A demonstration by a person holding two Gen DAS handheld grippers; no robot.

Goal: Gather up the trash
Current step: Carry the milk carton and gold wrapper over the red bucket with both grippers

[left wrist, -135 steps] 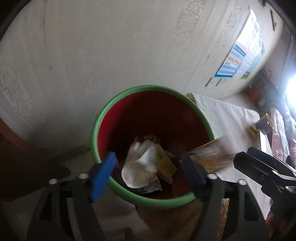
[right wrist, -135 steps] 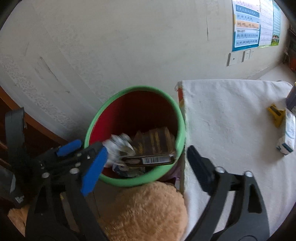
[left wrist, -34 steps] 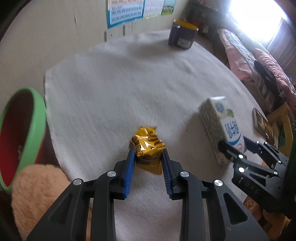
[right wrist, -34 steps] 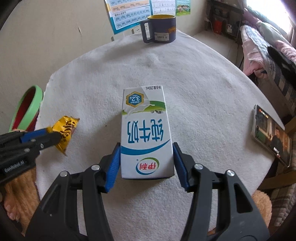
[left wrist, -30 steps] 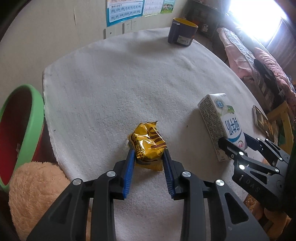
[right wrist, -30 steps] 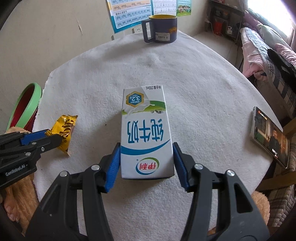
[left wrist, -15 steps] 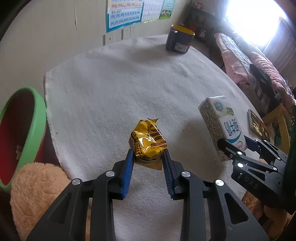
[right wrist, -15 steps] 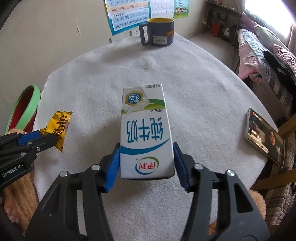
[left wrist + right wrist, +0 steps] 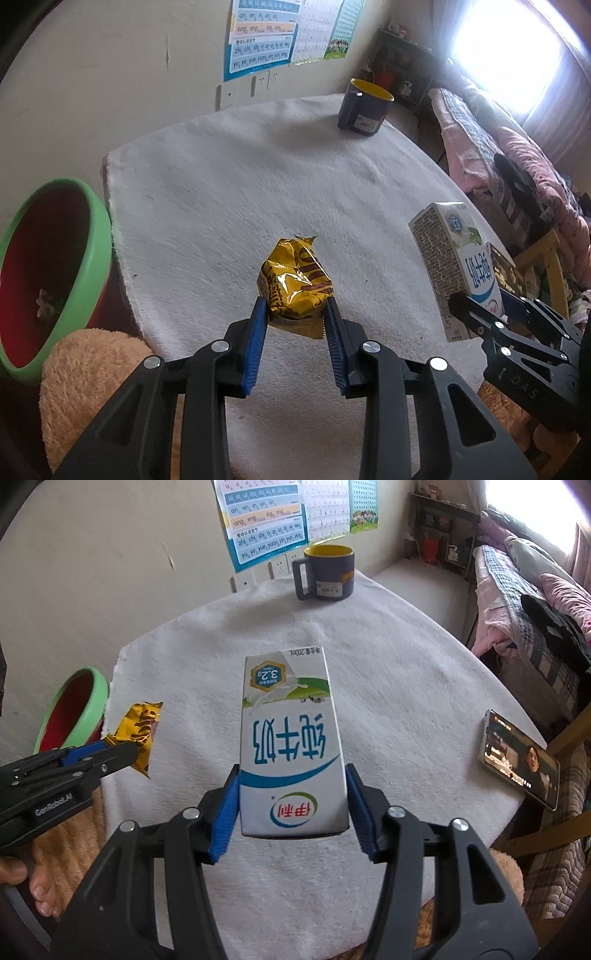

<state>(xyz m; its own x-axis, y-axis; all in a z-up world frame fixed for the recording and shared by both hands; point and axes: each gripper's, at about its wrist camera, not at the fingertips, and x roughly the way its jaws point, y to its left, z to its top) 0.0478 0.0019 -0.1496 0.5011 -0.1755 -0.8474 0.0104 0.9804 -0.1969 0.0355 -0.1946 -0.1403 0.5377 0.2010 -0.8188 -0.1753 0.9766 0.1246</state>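
White fleecy cloth (image 9: pixel 229 177) covered the round table beneath wall charts (image 9: pixel 266 520). At ten o'clock beside its edge stood a green-rimmed red bin (image 9: pixel 55 280), holding what looked like crumpled scraps. A dark mug (image 9: pixel 327 572) sat at twelve, a phone (image 9: pixel 519 758) at three. The left gripper (image 9: pixel 293 321) pinched a gold wrapper (image 9: pixel 295 284); the right gripper (image 9: pixel 293 808) clamped a milk carton (image 9: pixel 290 738).
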